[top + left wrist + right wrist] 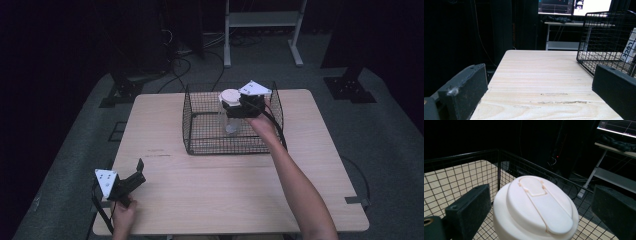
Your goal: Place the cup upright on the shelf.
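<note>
A black wire basket (200, 145) stands on the far half of the wooden table (210, 200). Inside it stands an upright clear cup (231, 122) with a white flip lid (229, 95). My right gripper (234, 102) hangs over the basket at lid height. In the right gripper view the lid (536, 205) sits between the two black jaws, with a gap on each side, so the right gripper (541, 207) is open. My left gripper (139, 172) rests low at the table's near left corner. It is open with nothing between its jaws, and the left gripper (539, 87) points towards the basket (606, 35).
Bare tabletop lies between the left gripper and the basket. A white label with dark letters (627, 51) shows through the basket mesh. Beyond the table stand a white-framed shelf (262, 20), floor cables (180, 65) and lit monitors (574, 6).
</note>
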`<state>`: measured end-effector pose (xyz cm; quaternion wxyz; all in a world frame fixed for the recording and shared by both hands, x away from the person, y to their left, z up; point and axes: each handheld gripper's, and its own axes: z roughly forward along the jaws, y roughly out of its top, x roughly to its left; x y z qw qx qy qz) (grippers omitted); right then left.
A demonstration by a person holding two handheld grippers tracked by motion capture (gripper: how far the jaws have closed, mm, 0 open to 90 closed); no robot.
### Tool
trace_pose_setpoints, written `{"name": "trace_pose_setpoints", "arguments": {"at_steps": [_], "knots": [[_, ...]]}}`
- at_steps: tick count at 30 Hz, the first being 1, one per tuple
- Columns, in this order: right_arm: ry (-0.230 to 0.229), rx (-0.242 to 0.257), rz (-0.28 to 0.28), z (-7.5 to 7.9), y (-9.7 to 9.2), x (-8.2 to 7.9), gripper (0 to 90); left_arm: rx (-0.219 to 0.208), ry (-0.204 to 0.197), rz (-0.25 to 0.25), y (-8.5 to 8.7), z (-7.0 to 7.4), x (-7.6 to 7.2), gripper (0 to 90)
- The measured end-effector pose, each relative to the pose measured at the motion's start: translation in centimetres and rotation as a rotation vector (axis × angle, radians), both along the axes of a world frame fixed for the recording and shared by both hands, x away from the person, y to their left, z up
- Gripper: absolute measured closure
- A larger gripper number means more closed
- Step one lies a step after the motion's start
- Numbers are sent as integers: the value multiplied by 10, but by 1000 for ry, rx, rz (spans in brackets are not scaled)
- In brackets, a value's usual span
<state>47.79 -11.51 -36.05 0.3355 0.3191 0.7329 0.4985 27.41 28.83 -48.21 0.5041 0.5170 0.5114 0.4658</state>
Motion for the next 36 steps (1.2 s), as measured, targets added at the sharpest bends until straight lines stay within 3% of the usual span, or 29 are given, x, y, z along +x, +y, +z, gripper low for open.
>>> {"name": "trace_pose_setpoints", "arguments": {"at_steps": [13,36], "knots": [[-44,-8,23,20,-10,-25,24,1,-4,-3,0,0,-1,0],[-47,21,45,21,-44,-64,24,6,-3,-2,-1,0,-1,0]]}}
